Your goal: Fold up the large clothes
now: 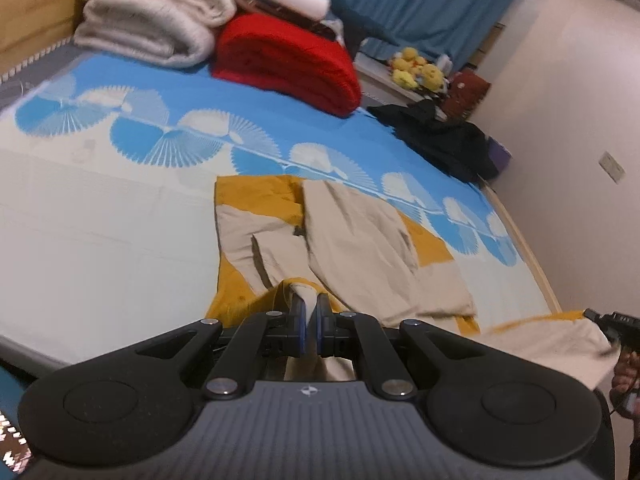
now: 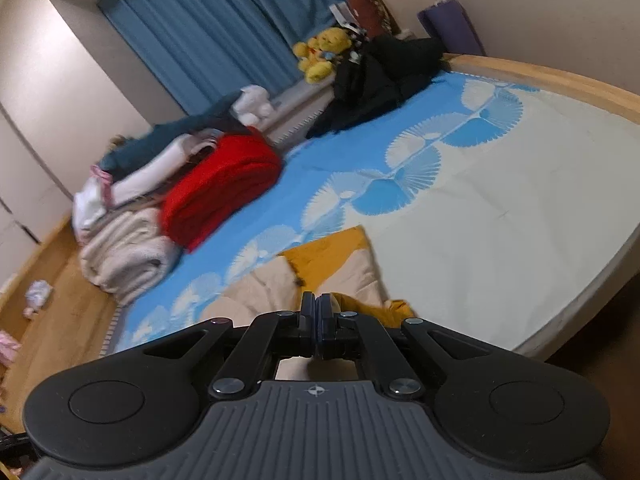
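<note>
Left gripper [image 1: 310,310]: jaws nearly together, pinching a fold of the beige-and-mustard cloth garment [image 1: 352,248]; cream fabric shows between the two black fingers and hangs below them. Right gripper [image 2: 316,312]: jaws pressed together; in the left wrist view it [image 1: 600,316] clamps the far corner of the same garment's near edge, with part of a hand [image 1: 626,372] behind it. Near edge of garment is lifted between the two grippers; the rest lies on the bed, beige panels folded over mustard ones, a small dark spot near the middle.

Garment sits on the near part of the blue-and-white fan-patterned bedsheet [image 1: 120,208]. Further back on the bed: folded red knitted blanket [image 1: 288,64], beside a stack of rolled cream blankets [image 1: 152,12]. A crumpled black garment [image 1: 444,140] lies at the far corner of the bed, well apart from the held one. Yellow plush toys [image 1: 416,70] sit on a ledge behind it, in front of blue curtains [image 2: 216,24]. Wooden bed frame [image 2: 560,80] edges the mattress
</note>
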{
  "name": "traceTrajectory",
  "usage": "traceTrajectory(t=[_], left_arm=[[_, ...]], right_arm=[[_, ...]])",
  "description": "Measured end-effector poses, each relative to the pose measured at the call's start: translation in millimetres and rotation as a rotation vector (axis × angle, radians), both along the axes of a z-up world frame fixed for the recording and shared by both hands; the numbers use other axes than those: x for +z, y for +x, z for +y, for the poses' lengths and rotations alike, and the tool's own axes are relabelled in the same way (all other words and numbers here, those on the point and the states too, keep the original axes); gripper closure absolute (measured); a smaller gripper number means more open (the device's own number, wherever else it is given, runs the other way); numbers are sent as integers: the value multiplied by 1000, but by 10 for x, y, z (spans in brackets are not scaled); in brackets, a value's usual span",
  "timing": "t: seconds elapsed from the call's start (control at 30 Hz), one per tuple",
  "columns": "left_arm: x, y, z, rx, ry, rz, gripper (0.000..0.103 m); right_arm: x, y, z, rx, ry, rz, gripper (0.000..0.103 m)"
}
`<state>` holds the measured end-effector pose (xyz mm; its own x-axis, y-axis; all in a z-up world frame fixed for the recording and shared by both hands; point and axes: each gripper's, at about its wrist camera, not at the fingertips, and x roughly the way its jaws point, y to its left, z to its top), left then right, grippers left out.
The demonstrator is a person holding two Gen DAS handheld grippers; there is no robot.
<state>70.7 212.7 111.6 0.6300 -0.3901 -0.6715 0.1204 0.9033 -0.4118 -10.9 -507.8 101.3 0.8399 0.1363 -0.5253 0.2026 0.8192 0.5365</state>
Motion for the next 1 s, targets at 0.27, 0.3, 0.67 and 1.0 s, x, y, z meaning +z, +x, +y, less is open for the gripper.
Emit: traceTrajectory(t=[0.27, 0.3, 0.67, 1.0], left_arm=[[-908, 1266, 118, 170, -21, 97, 62], [-984, 1298, 167, 200, -21, 89, 54], [-1323, 1448, 39, 189, 129, 194, 45], [-1431, 1531, -234, 151, 243, 202, 37]], right_arm=[[-461, 1548, 99, 27, -137, 61, 100], [-504, 1658, 98, 1, -174, 66, 99], [-1058, 1746, 53, -7, -237, 169, 92], [-1343, 1879, 312, 115, -332, 250, 73]])
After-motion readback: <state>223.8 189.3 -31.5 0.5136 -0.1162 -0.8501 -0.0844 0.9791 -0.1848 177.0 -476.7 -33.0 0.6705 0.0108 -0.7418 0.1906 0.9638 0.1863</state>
